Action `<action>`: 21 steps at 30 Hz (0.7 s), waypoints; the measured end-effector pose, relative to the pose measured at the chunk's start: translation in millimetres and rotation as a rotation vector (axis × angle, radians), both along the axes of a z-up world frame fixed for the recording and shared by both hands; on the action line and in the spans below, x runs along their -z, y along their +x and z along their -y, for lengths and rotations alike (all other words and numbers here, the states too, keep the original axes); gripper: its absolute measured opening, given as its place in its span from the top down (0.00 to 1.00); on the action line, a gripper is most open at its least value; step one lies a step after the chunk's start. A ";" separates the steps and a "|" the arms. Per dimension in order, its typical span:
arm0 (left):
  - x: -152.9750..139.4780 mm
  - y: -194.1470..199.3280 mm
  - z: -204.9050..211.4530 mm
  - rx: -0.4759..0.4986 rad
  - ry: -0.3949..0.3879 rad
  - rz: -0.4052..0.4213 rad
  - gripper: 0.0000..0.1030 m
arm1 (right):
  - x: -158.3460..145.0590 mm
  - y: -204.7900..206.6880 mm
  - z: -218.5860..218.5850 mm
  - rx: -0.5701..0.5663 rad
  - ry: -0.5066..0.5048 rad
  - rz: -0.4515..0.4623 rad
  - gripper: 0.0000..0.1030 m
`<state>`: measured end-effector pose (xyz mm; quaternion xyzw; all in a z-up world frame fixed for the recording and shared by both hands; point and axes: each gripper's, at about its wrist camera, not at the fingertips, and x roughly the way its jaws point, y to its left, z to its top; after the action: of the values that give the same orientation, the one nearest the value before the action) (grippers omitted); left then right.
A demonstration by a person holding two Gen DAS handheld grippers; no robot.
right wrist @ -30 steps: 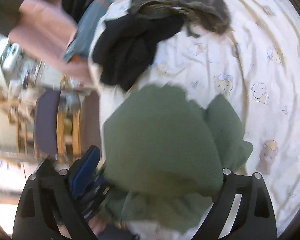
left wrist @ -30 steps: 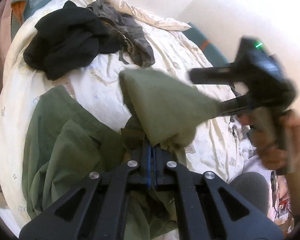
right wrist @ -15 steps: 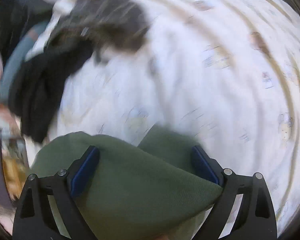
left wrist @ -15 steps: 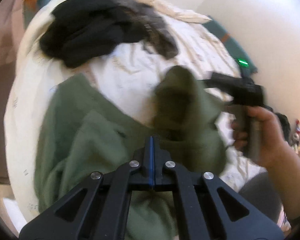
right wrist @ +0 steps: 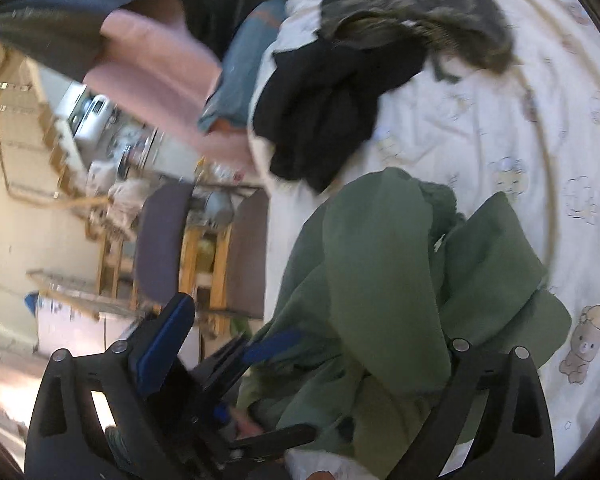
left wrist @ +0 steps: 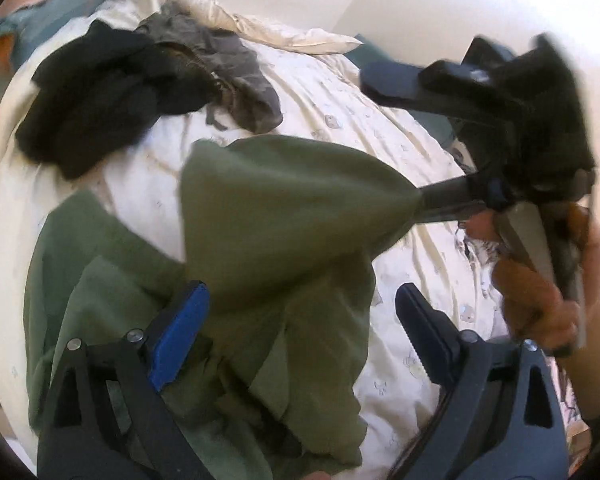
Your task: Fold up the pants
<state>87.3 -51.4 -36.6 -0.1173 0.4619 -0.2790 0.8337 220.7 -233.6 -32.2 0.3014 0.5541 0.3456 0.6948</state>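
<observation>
My left tool point(left wrist: 300, 320) is opening, letting go of the green pants point(left wrist: 236, 240) it pinched a second ago, so they sag on the bed point(left wrist: 380, 120), one fold draped over a finger of my wide-open right tool point(left wrist: 416, 200), unfolded.

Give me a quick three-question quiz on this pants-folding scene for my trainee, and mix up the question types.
1. True or false: the green pants lie folded flat on the bedsheet.
2. Which lies against the black garment? A) a grey patterned garment B) a shoe C) a book
3. Fill in: the bedsheet is printed with cartoon ____.
Key: 1 false, they are bunched and partly raised; 2 A; 3 bears.
</observation>
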 end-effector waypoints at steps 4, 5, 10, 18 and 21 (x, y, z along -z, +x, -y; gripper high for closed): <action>-1.6 16.5 19.3 0.015 0.023 0.088 0.10 | -0.4 -2.2 -2.3 0.020 0.061 -0.043 0.05; -0.7 20.8 22.1 0.023 0.011 0.094 0.10 | 3.3 -1.9 -1.1 0.038 0.089 -0.072 0.05; 3.1 27.7 36.5 0.102 -0.046 0.150 0.12 | 7.4 -0.5 3.9 0.113 0.144 -0.131 0.05; 16.4 30.1 54.5 0.140 0.057 0.181 0.76 | 7.1 0.8 -9.6 0.086 0.136 -0.159 0.04; 17.0 24.3 56.3 0.165 0.097 0.194 0.97 | 12.4 1.5 -12.3 0.080 0.105 -0.161 0.04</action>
<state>111.6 -107.7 -53.6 -0.0110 0.4000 -0.3339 0.8534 222.3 -221.3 -44.6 0.3861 0.5769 0.3208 0.6444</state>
